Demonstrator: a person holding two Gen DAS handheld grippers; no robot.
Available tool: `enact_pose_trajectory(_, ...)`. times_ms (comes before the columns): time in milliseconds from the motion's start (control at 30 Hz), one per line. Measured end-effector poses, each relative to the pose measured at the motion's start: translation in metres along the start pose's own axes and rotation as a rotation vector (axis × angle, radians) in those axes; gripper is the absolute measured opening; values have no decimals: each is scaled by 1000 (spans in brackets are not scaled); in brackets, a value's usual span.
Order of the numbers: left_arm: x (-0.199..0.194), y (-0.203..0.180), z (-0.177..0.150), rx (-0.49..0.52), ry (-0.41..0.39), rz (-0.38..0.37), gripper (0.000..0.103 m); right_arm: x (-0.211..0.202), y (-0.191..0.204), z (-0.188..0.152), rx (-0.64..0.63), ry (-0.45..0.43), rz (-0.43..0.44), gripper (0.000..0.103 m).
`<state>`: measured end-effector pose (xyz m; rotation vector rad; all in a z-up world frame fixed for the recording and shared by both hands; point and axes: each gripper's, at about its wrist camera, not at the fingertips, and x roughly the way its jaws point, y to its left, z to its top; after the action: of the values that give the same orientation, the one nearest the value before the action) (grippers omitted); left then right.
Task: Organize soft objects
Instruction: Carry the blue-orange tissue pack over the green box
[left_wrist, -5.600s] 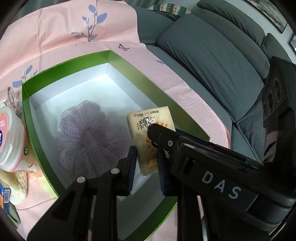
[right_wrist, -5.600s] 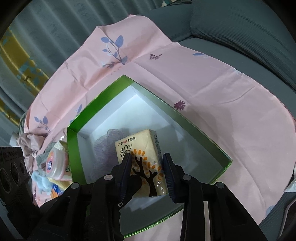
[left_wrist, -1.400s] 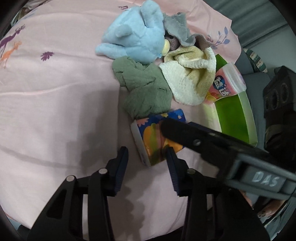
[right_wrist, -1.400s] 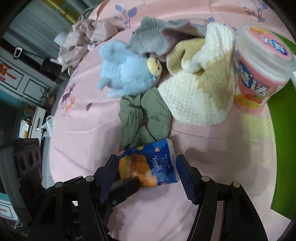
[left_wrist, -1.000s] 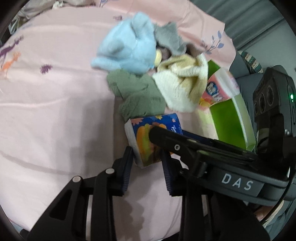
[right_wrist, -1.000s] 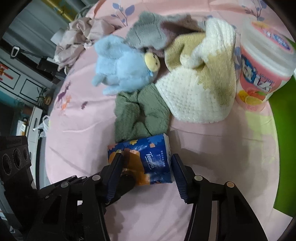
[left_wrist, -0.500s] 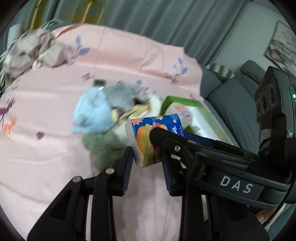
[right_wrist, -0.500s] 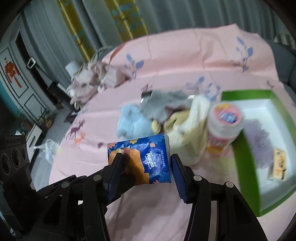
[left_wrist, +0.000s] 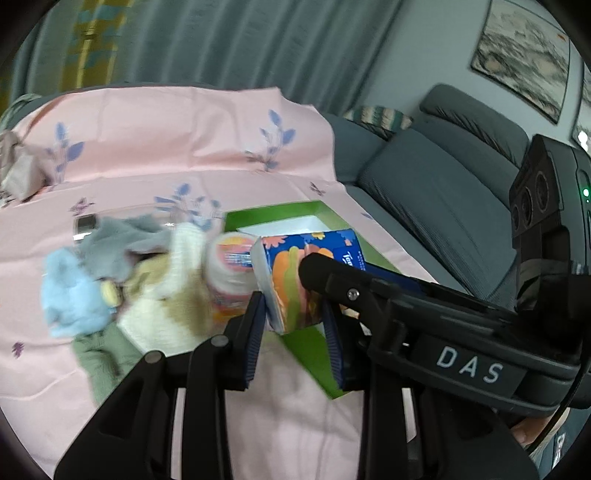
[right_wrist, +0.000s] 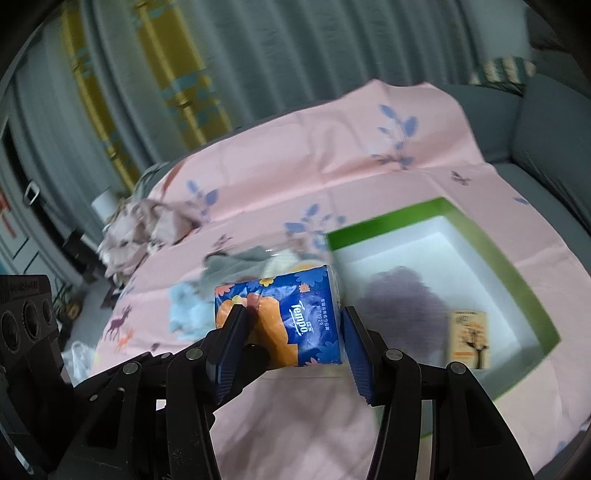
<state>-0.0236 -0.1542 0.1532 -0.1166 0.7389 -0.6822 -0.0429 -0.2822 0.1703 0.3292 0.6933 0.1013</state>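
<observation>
Both grippers are shut on one blue Tempo tissue pack (right_wrist: 291, 319), held in the air above the pink sheet; it also shows in the left wrist view (left_wrist: 295, 273). My left gripper (left_wrist: 295, 317) pinches its short sides and my right gripper (right_wrist: 291, 343) its long sides. The green box (right_wrist: 506, 266) lies to the right with a purple mesh puff (right_wrist: 402, 299) and a yellow tissue pack (right_wrist: 468, 334) inside. In the left wrist view the box (left_wrist: 310, 350) is right behind the pack.
A pink-lidded jar (left_wrist: 231, 273), a cream knitted cloth (left_wrist: 173, 291), a grey cloth (left_wrist: 110, 243), a blue plush toy (left_wrist: 70, 295) and a green cloth (left_wrist: 99, 358) lie left of the box. A grey sofa (left_wrist: 443, 206) stands at right. Crumpled clothes (right_wrist: 144, 229) lie at far left.
Both grippers closed on the blue tissue pack, lifted it off the sheet and have carried it up and right toward the green box.
</observation>
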Motion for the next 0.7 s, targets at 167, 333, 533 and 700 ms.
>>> enact_pose_trajectory(167,36,-27,4,44,74,-29,30,0,-48,1,99,20,-58,54)
enact_pose_trajectory(333,68,-41,4,64,147,-60,30,4,-84,-3,165,46,-92,54)
enact_pose_trajectory(533,98,-53,1,68,228,-79,30,11,-114,-8,236,87,-113,54)
enact_pose_trajectory(700,116,-58,-2,66,275,-94,30,16,-131,-14,269,109,-146,53)
